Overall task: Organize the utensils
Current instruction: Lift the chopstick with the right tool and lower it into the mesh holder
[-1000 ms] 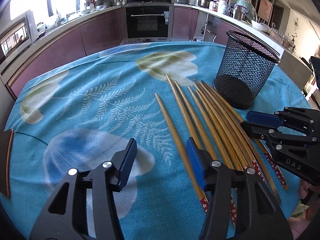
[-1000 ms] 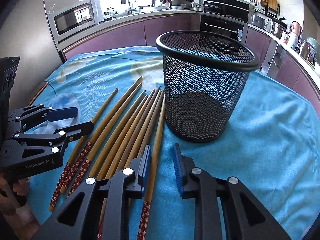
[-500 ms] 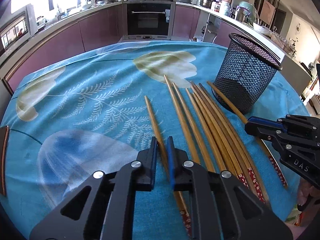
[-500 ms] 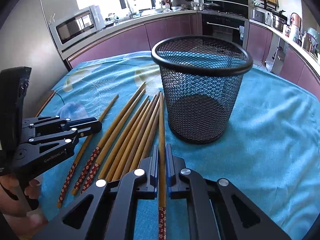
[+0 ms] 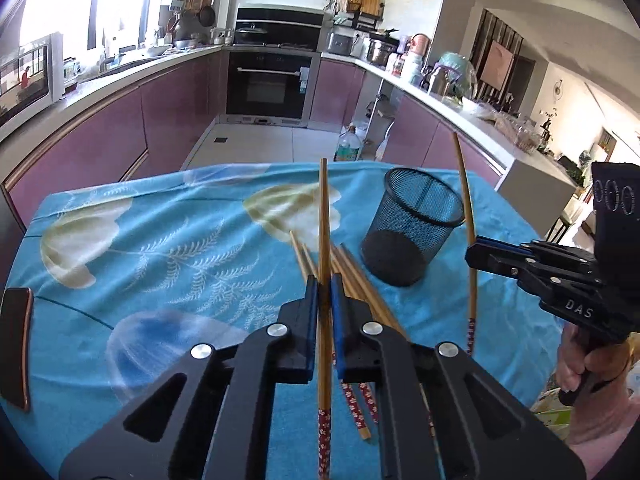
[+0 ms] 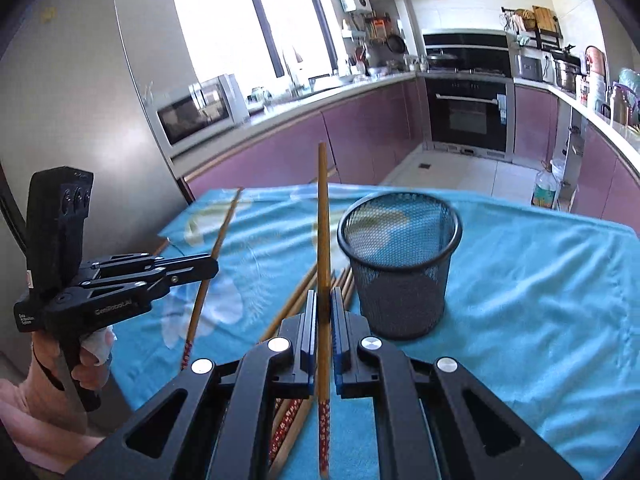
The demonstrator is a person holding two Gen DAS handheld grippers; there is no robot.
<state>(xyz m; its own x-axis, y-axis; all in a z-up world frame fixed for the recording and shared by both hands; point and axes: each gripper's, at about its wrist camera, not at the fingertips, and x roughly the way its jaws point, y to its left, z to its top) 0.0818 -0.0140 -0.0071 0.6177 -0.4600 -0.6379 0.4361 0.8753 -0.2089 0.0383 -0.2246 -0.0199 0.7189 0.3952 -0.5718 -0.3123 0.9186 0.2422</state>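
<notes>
My left gripper (image 5: pixel 324 280) is shut on a wooden chopstick (image 5: pixel 324 216) with a red flowered end, held up off the table. My right gripper (image 6: pixel 324 296) is shut on another such chopstick (image 6: pixel 323 220), also lifted. Each shows in the other view: the right gripper (image 5: pixel 474 250) with its chopstick (image 5: pixel 466 200) beside the black mesh cup (image 5: pixel 416 224), the left gripper (image 6: pixel 212 268) with its chopstick (image 6: pixel 218 240). The mesh cup (image 6: pixel 400 264) stands upright and empty, right of the remaining chopsticks (image 6: pixel 300 296) lying on the cloth.
The table has a blue floral cloth (image 5: pixel 160 248). A dark object (image 5: pixel 16 340) lies at its left edge. Kitchen counters, an oven (image 5: pixel 272 84) and a microwave (image 6: pixel 196 112) stand beyond the table. A bottle (image 5: pixel 350 144) is on the floor.
Both grippers closed on a chopstick each, then lifted them well above the table and tilted upward. The mesh cup now looks farther away.
</notes>
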